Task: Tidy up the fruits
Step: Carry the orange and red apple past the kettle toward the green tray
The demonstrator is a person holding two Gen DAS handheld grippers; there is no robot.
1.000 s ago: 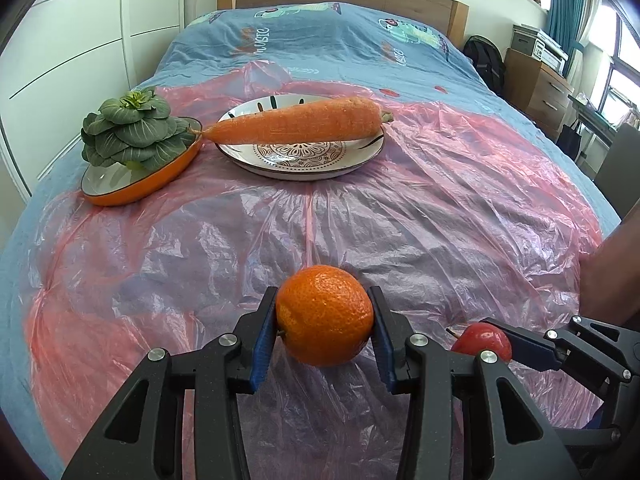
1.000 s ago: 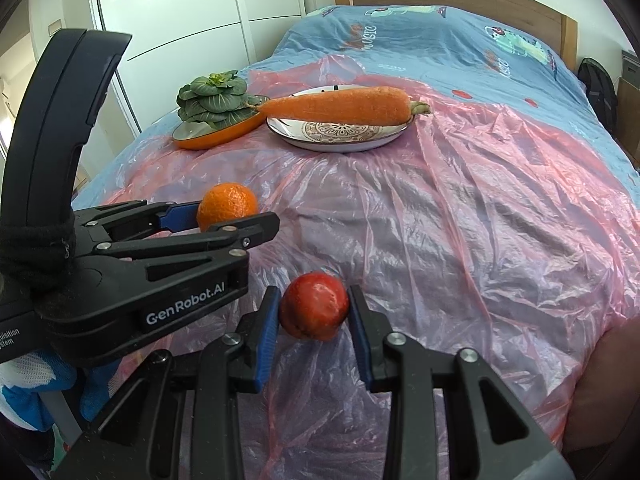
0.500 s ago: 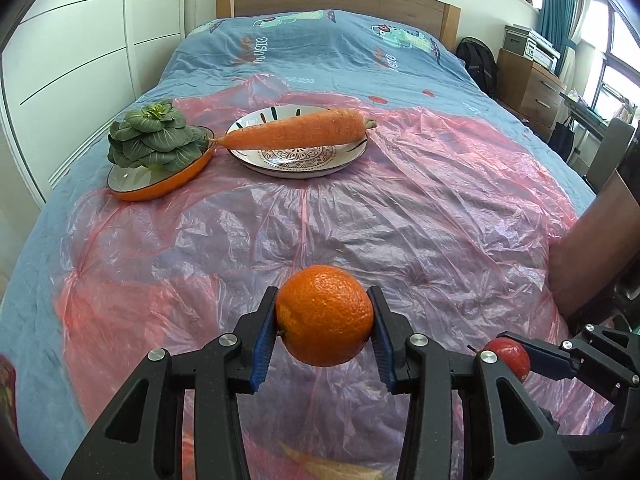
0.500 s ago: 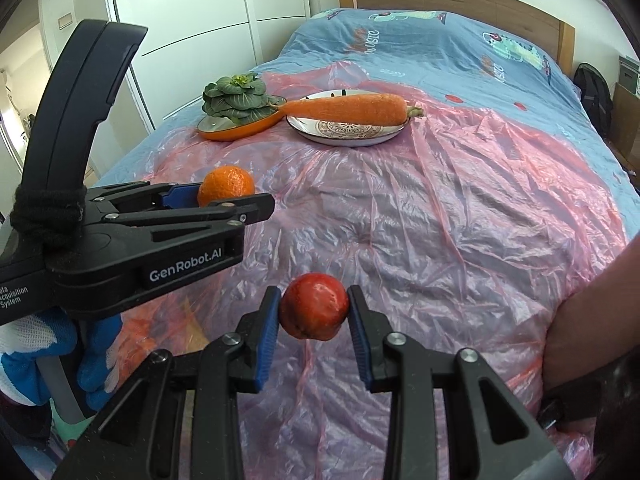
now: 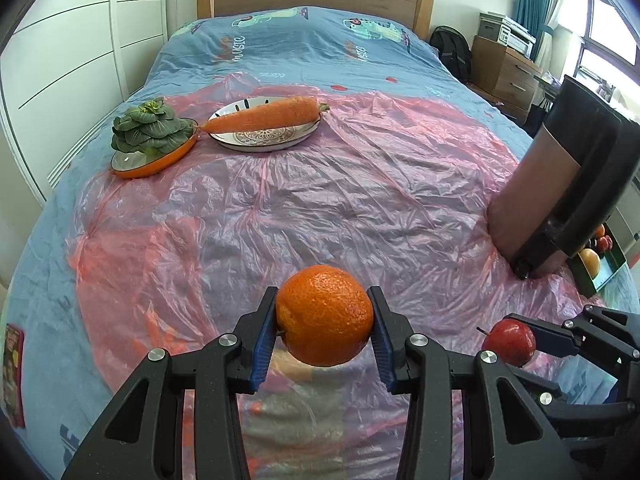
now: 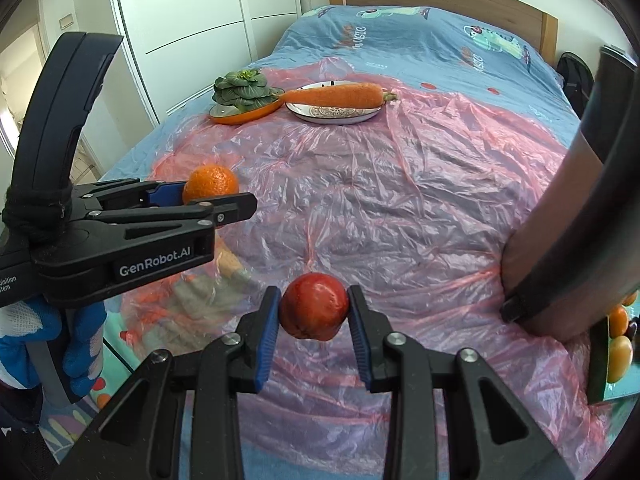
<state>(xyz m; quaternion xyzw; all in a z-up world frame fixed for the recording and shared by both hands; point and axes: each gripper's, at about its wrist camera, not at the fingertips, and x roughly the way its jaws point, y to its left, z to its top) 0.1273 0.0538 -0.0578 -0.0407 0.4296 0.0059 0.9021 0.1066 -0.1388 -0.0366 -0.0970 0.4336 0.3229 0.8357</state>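
Left gripper (image 5: 324, 320) clamped on orange (image 5: 324, 314), right gripper (image 6: 313, 314) clamped on apple (image 6: 314, 306); round fruit may slip, roll off bed (image 6: 400, 32).

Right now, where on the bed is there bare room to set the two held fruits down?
The wide stretch of pink plastic sheet between the carrot plate and the orange in the left tool is bare. It is crowded far left, where the greens dish touches the carrot, and at the right by the fruit tray.
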